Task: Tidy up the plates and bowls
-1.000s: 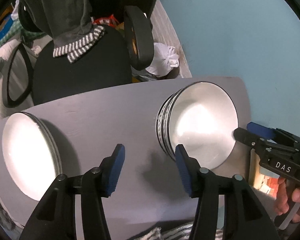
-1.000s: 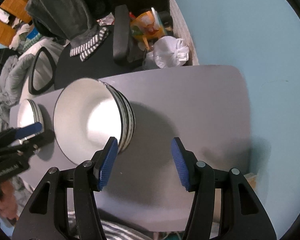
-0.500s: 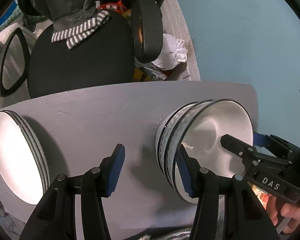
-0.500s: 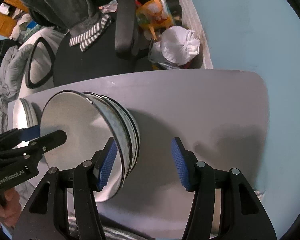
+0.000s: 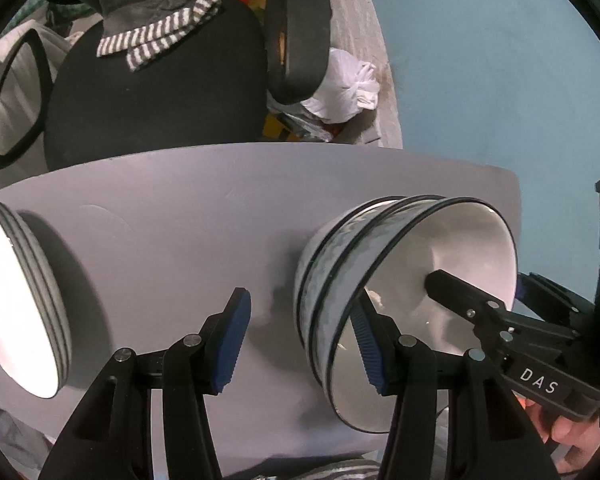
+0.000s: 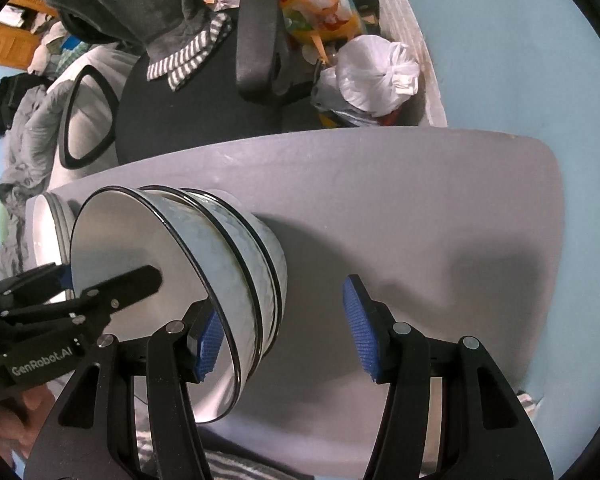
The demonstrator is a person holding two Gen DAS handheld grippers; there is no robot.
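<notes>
I see my left hand-held gripper [image 5: 300, 334] spread wide, one finger inside the top bowl [image 5: 440, 300]. My right hand-held gripper [image 6: 280, 326] is spread wide too, one finger in that bowl. The bowls sit stacked on the grey bench [image 5: 204, 208]. Plates [image 5: 16, 300] are stacked far left.

Bowls: three, nested in one stack [image 5: 340, 280], at the right finger of the left gripper [image 5: 300, 340]. Plates: one stack [image 5: 20, 300] of about three, well left of its left finger. Grippers: two, left and right gripper [image 6: 284, 328]; table [image 5: 220, 200]: one.
</notes>
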